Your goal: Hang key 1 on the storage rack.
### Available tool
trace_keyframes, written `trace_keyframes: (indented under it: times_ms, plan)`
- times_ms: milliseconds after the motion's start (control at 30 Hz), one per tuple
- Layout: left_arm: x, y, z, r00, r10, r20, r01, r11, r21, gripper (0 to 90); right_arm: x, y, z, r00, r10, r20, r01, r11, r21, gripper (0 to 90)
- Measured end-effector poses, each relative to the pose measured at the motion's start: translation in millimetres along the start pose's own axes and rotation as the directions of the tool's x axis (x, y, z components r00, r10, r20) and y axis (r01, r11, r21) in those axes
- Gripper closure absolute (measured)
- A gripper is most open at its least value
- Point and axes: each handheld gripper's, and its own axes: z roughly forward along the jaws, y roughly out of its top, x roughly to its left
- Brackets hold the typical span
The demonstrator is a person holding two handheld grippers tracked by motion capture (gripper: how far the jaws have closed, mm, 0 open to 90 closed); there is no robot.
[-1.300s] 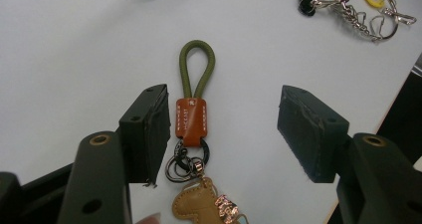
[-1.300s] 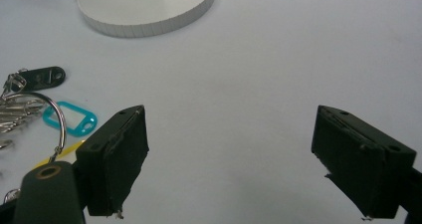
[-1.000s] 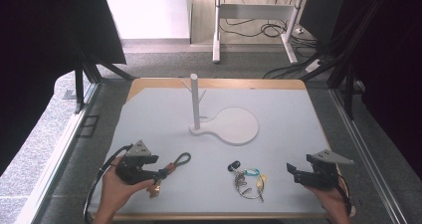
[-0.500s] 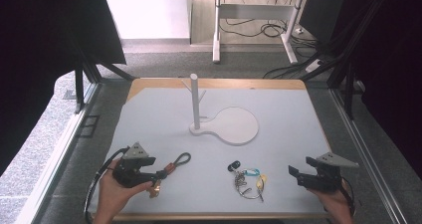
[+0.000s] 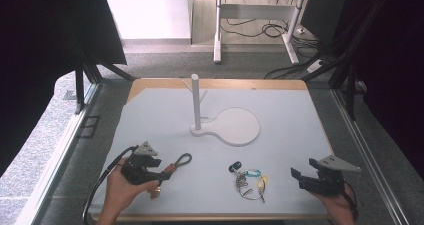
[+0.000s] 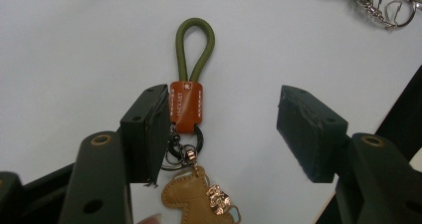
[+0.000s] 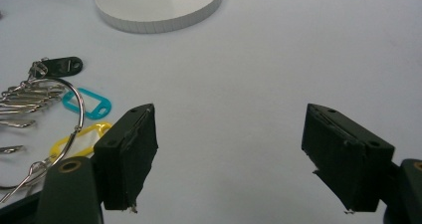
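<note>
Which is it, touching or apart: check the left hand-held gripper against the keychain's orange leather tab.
Touching, it appears. In the left gripper view, one pad of the left hand-held gripper lies against the orange leather tab; the other stands well clear.

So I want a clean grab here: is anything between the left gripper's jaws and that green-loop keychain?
Nothing visible. The left gripper is open around the keychain, whose leather tab lies against one jaw, with bare mat to the other. The key bunch lies well aside.
</note>
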Motion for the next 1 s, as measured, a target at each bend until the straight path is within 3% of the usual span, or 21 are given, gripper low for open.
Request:
trace_keyframes:
  times_ms: [200, 333, 433, 533, 567, 767, 967, 1000]
  plan:
    - [9.8, 8.9, 3.9, 0.9970, -0.015, 0.076, 0.012, 0.9988, 0.047, 39.5, 1.1, 0.0, -2.7, 1.0000, 0.003, 0.003, -0.003, 1.000, -0.006, 22.4]
    - [12.5, 15.1, 6.4, 0.9982, 0.005, 0.060, -0.011, 0.9956, 0.093, 39.8, 3.1, -0.4, -1.1, 1.0000, -0.007, -0.001, 0.007, 1.000, 0.001, 22.4]
    - [15.0, 23.8, 13.5, 0.9980, 0.022, 0.060, -0.031, 0.9891, 0.144, 40.0, 3.1, -1.1, -1.0, 1.0000, -0.008, 0.000, 0.008, 1.000, 0.006, 22.4]
    - [16.8, 25.5, 19.2, 0.9978, 0.021, 0.063, -0.031, 0.9853, 0.168, 40.7, 1.6, -0.9, -2.6, 1.0000, -0.006, 0.004, 0.006, 1.000, 0.003, 22.5]
    - [18.0, 26.2, 24.7, 0.9980, 0.021, 0.059, -0.032, 0.9799, 0.197, 41.2, 1.1, -0.9, -3.1, 1.0000, -0.003, 0.006, 0.003, 1.000, 0.001, 22.6]
    - [18.6, 27.2, 37.2, 0.9990, 0.025, 0.035, -0.033, 0.9717, 0.234, 44.1, -0.8, -2.2, -1.7, 0.9999, 0.001, 0.011, -0.001, 1.000, 0.009, 23.1]
    - [19.9, 28.6, 52.7, 0.9988, 0.048, 0.012, -0.049, 0.9519, 0.302, 50.4, 0.6, -1.6, -0.7, 0.9999, -0.004, 0.014, 0.004, 1.000, 0.013, 23.2]
    - [19.9, 28.6, 52.7, 0.9988, 0.048, 0.012, -0.049, 0.9519, 0.302, 51.2, 0.6, -1.6, -0.7, 0.9999, -0.004, 0.014, 0.004, 1.000, 0.013, 23.2]
